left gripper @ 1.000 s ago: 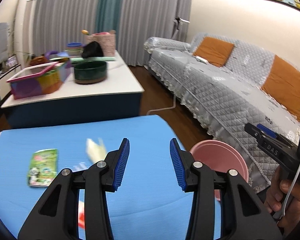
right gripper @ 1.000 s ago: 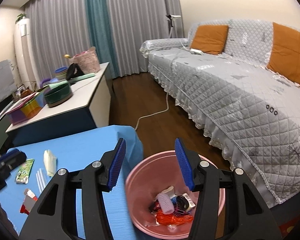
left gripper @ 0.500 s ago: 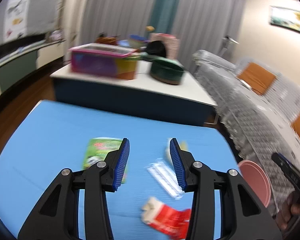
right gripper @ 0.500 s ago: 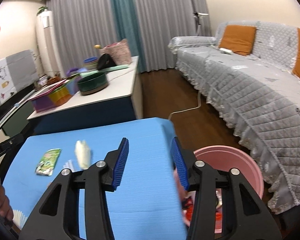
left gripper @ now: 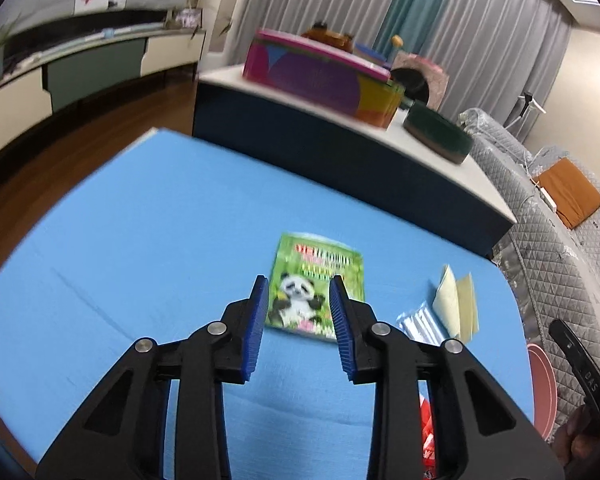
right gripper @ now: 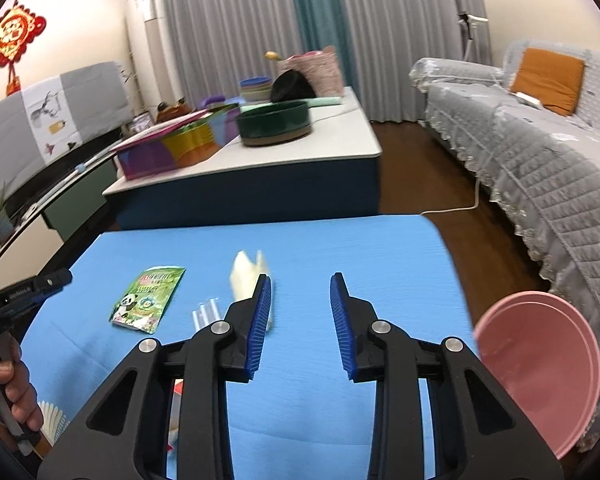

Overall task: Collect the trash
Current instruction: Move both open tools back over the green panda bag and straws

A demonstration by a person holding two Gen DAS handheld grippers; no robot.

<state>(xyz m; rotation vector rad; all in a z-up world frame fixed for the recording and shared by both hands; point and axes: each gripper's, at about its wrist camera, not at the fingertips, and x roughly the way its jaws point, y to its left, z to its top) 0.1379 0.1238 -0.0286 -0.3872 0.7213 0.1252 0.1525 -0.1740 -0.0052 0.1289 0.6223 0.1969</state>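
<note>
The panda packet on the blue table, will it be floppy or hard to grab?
The panda packet lies flat on the table, so it looks thin, light and probably floppy. With little edge standing up, it may slide when nudged. Its printed film looks glossy, perhaps slippery.

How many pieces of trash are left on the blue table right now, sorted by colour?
Green: 1, the panda packet
Cream: 1, the folded wrapper
Clear: 1, the plastic sleeve
Red: 1, the red wrapper, mostly hidden behind the left gripper
White: 1, the patterned scrap at the near edge
Total: 5 on the blue table
</note>
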